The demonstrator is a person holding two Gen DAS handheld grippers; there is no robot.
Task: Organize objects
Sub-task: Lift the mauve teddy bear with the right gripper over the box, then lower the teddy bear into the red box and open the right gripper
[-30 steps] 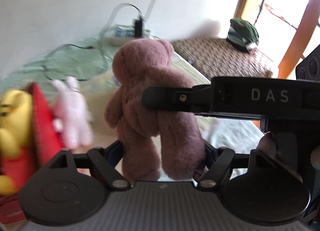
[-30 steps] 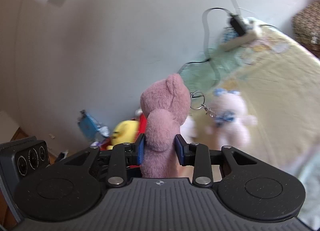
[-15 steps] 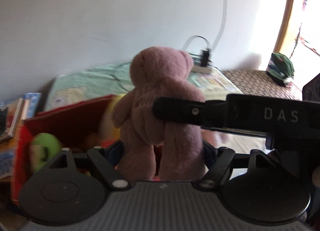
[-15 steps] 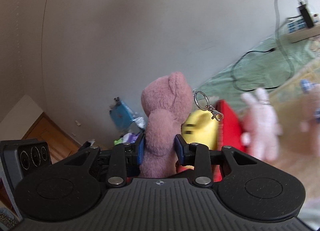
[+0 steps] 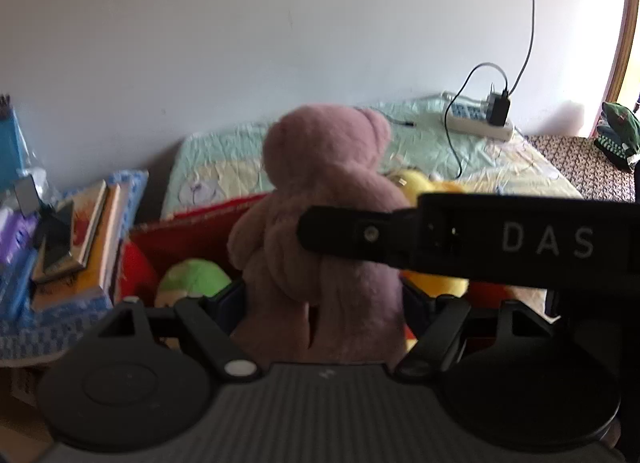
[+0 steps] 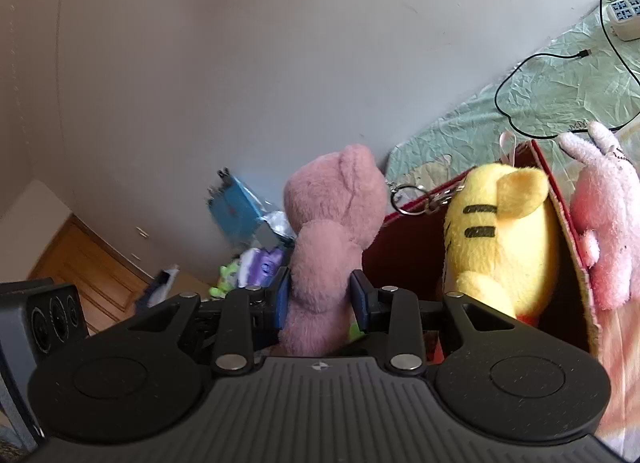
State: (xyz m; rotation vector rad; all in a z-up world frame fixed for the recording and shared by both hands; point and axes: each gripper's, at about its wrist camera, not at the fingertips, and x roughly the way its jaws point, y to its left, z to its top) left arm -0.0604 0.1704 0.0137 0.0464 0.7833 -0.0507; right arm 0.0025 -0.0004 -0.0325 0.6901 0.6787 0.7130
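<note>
A mauve teddy bear (image 5: 328,183) (image 6: 332,199) hangs upright, held by both grippers. My left gripper (image 5: 322,303) is shut on its legs. My right gripper (image 6: 320,295) is shut on its middle, and its black finger (image 5: 480,239) crosses the left wrist view. A keyring (image 6: 404,199) dangles from the bear's head. Below and behind the bear stands an open red box (image 5: 188,231) (image 6: 560,199) holding a yellow striped plush (image 6: 500,231) (image 5: 416,183) and a green plush (image 5: 192,275). A pink rabbit (image 6: 604,199) leans outside the box's right wall.
The box sits at the end of a bed with a green and yellow sheet (image 5: 224,159). A power strip (image 5: 480,119) with cables lies near the wall. Stacked books (image 5: 80,231) sit left of the box. A green hat (image 5: 616,135) rests on a woven surface far right.
Both grippers carried the bear left, from over the bed by the pink rabbit to above the red box. The grip on the bear is unchanged.
</note>
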